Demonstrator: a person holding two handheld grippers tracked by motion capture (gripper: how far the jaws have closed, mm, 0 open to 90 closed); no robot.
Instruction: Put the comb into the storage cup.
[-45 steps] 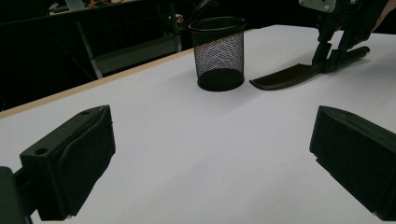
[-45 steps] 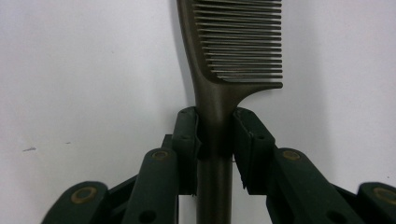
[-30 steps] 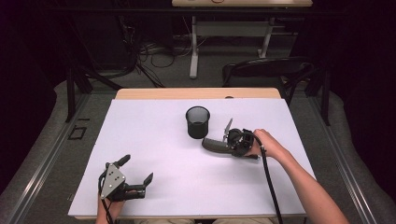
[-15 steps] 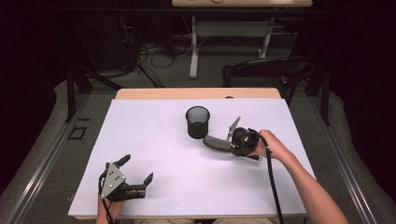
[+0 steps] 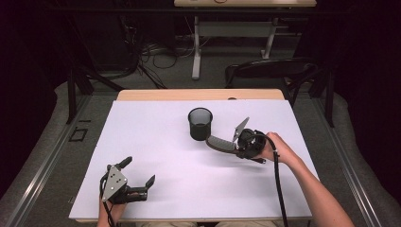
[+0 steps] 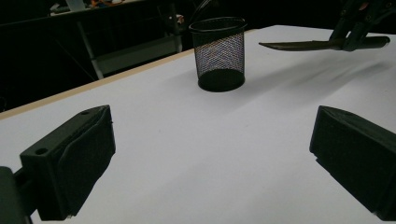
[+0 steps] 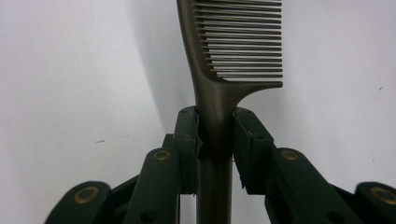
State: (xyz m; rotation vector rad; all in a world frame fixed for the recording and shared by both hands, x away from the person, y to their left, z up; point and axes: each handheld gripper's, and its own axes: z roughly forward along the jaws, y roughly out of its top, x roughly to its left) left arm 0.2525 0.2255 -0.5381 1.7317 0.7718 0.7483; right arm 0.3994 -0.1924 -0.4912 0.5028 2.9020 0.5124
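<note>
Comb [image 7: 219, 56] is pinched at its handle between the two pads of the right claw [image 7: 215, 135], teeth end pointing away from the claw; in the high view the comb [image 5: 220, 143] is held clear of the desk [image 5: 156, 127], its shadow cast on the white surface below. From the comb, the black mesh cup [image 5: 200, 123] is found at about 10 o'clock, just beside the tip, standing upright near desk centre. The right claw [image 5: 239, 142] is carried by a hand [image 5: 274, 147] entering from 5 o'clock. The left claw [image 5: 139, 177] is seen at the near left corner, jaws spread wide with nothing between them, aimed toward the cup [image 6: 218, 53].
</note>
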